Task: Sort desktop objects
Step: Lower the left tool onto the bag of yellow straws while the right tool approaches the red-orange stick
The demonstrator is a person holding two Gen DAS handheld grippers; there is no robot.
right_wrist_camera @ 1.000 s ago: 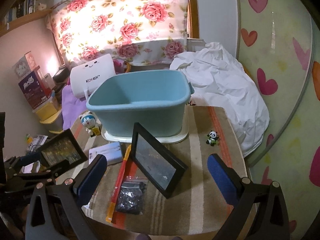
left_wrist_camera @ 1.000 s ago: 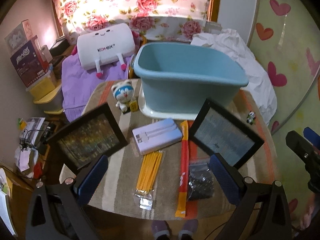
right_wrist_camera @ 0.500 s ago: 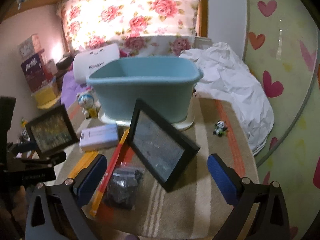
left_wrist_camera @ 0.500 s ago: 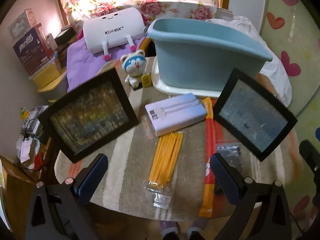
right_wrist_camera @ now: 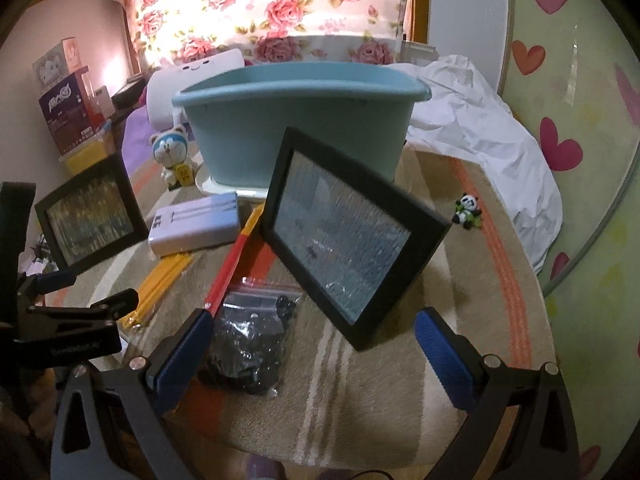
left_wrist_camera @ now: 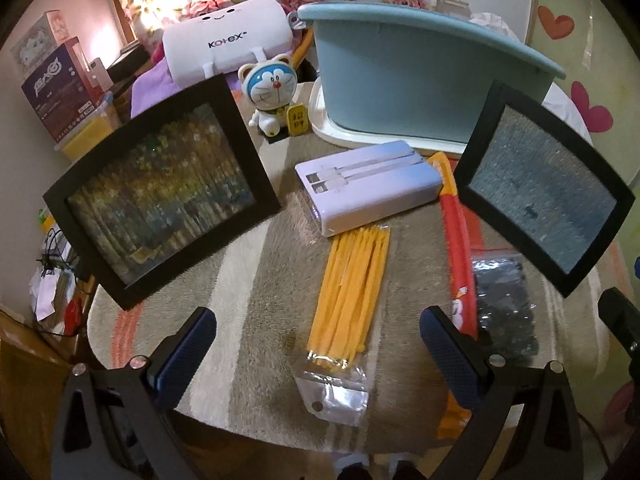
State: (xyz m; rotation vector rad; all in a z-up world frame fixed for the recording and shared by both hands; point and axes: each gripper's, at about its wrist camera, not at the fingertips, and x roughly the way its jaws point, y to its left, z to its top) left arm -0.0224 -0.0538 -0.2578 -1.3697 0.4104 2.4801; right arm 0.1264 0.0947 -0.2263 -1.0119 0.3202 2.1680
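Two grippers: both are coming in low over the table (left_wrist_camera: 248, 276), fingers spread wide, nothing between them.
Left gripper (left_wrist_camera: 316, 354): it is hovering open above the packet of yellow sticks (left_wrist_camera: 352, 280), which is lying flat between the two fingers, not yet touched.
Right gripper (right_wrist_camera: 312, 354): it is standing open before the bag of dark beads (right_wrist_camera: 252, 344) and the near corner of the right picture frame (right_wrist_camera: 352, 232).
Change: both cameras are sitting closer and lower than a second ago; the frames and packets are filling more of each view, and nothing on the table is shifting.
Left picture frame (left_wrist_camera: 160, 196): it is standing propped at the table's left edge.
Power bank (left_wrist_camera: 368, 190): it is lying between the frames, just in front of the blue tub (left_wrist_camera: 404, 92).
Red-and-yellow packet (left_wrist_camera: 456, 240): it is lying beside the sticks, partly under the bead bag.
Figurines: the cat figure (left_wrist_camera: 274, 98) and the panda (right_wrist_camera: 466, 210) are standing well apart, one on each side of the tub.
Tub: its inside is hidden from both cameras.
Reading: the approach is ending and sorting proper is not yet beginning; every item is waiting outside the tub.
Likely step: the left gripper is lining up on the sticks, in my judgement.
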